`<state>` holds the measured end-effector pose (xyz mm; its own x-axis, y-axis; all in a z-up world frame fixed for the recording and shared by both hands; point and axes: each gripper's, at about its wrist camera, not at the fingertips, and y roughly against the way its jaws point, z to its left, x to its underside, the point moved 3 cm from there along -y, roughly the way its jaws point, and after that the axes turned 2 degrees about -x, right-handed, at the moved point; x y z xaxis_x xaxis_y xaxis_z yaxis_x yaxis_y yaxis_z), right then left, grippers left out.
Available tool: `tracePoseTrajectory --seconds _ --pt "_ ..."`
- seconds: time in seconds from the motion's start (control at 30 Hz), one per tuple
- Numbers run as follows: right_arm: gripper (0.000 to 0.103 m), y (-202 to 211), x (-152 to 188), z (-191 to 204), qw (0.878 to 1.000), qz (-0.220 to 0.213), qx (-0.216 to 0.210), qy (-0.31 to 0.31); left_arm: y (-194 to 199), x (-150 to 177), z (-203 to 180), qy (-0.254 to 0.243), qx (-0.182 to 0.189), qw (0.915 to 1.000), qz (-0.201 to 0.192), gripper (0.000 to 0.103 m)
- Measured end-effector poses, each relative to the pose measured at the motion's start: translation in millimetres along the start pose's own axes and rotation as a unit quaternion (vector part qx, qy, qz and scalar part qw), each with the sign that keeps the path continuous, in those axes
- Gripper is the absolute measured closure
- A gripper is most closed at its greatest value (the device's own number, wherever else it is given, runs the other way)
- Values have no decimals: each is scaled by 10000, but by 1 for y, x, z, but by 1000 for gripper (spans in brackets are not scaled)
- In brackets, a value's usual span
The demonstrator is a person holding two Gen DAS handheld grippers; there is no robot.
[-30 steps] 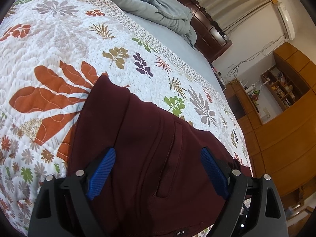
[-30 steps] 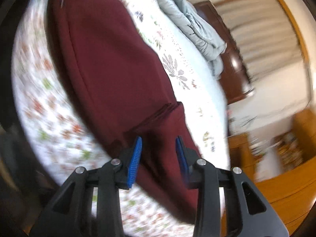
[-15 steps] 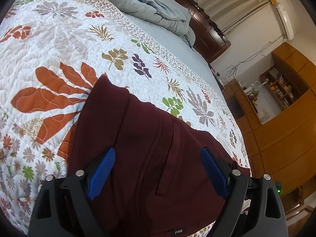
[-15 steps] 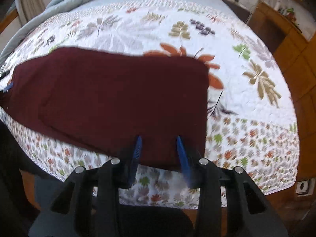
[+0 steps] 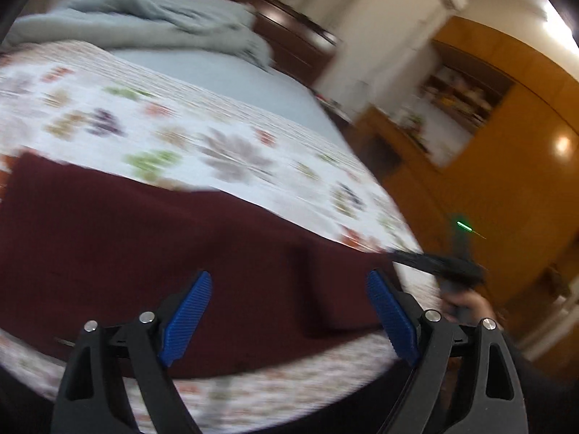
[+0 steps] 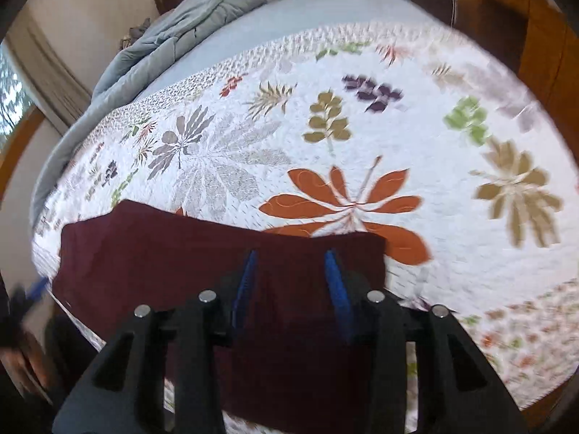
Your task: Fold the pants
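Note:
Dark maroon pants [image 5: 152, 249] lie flat along the near edge of the bed on a white floral quilt [image 5: 224, 133]. My left gripper [image 5: 289, 311] is wide open above the pants, holding nothing. In the right wrist view the pants [image 6: 152, 253] stretch from the centre to the left. My right gripper [image 6: 291, 282] hovers over their right end with its blue fingers [image 6: 334, 282] apart and nothing between them. The right gripper's dark tip [image 5: 434, 262] also shows in the left wrist view at the pants' far end. Both views are motion-blurred.
A rumpled grey-blue duvet [image 6: 202, 25] lies at the head of the bed by a dark wooden headboard [image 5: 296, 43]. Wooden wardrobes [image 5: 506, 188] and shelves stand beside the bed. The quilt's near edge [image 5: 253, 390] drops off just below the pants.
The left gripper has swung right, away from the waistband, so the view now looks along the pants' length. The right gripper has come closer over the pants' end and opened a little wider.

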<state>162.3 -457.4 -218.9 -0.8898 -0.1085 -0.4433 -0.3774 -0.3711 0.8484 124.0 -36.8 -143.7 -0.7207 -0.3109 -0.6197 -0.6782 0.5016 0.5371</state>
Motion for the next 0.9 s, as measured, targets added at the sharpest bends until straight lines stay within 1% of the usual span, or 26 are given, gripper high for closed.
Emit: tracePoseTrajectory --seconds 0.07,0.1,0.13,0.17,0.2,0.27,0.3,0.37,0.43,0.5,0.53,0.57,0.6,0.63,0.67,0.7,0.73,0.77,0.8,0.87,0.9 --pt "61 -14 1 -3 9993 246 -220 -190 -19 7 -20 -26 126 9998 132 15" --pt "61 -22 4 -2 9982 373 -364 -284 -31 10 -26 49 183 9995 254 15" --pt "61 -24 6 2 9987 398 -280 -169 -37 13 -31 85 230 9991 354 15" --pt "61 -21 7 8 9992 351 -191 -56 -42 15 -35 74 182 9990 398 15" --pt "61 -14 7 14 9995 245 -188 -10 -49 16 -39 20 37 9990 447 15" --pt "61 -2 13 31 9995 86 -293 83 -54 18 -39 -11 -137 9984 547 16" --pt "61 0 19 49 9989 117 -319 317 -52 17 -36 35 -197 9984 536 16" --pt "61 -4 38 90 9951 226 -204 944 -45 18 -28 80 -317 9979 554 16" --pt "63 -14 54 123 9883 357 -99 1482 -33 21 -20 133 -394 9975 569 15" --pt "63 -28 65 145 9807 468 87 1896 -19 26 -11 218 -452 9972 554 15" --pt "61 -39 70 152 9790 625 103 1939 -9 29 -5 297 -508 9968 539 15" --pt "61 -49 74 157 9774 717 230 1977 2 33 3 415 -573 9962 517 15" --pt "61 -51 74 162 9755 698 321 2062 9 36 10 527 -615 9955 502 15" --pt "62 -49 73 168 9742 681 296 2130 17 39 20 698 -680 9941 477 15" --pt "63 -47 71 173 9746 708 125 2123 29 43 33 922 -828 9914 431 15" --pt "63 -42 66 183 9751 799 -168 2063 38 46 42 1075 -995 9885 388 15" --pt "63 -40 63 190 9742 811 -226 2094 46 48 51 1229 -1221 9843 350 15" --pt "60 -36 59 201 9718 796 -289 2199 56 50 61 1382 -1483 9787 314 15" --pt "58 -32 54 215 9680 813 -426 2334 63 51 67 1446 -1636 9755 284 15" --pt "53 -27 44 246 9602 946 -839 2492 79 51 75 1484 -2044 9674 195 15" --pt "52 -28 39 258 9571 1017 -1006 2520 86 50 77 1456 -2133 9660 146 15"
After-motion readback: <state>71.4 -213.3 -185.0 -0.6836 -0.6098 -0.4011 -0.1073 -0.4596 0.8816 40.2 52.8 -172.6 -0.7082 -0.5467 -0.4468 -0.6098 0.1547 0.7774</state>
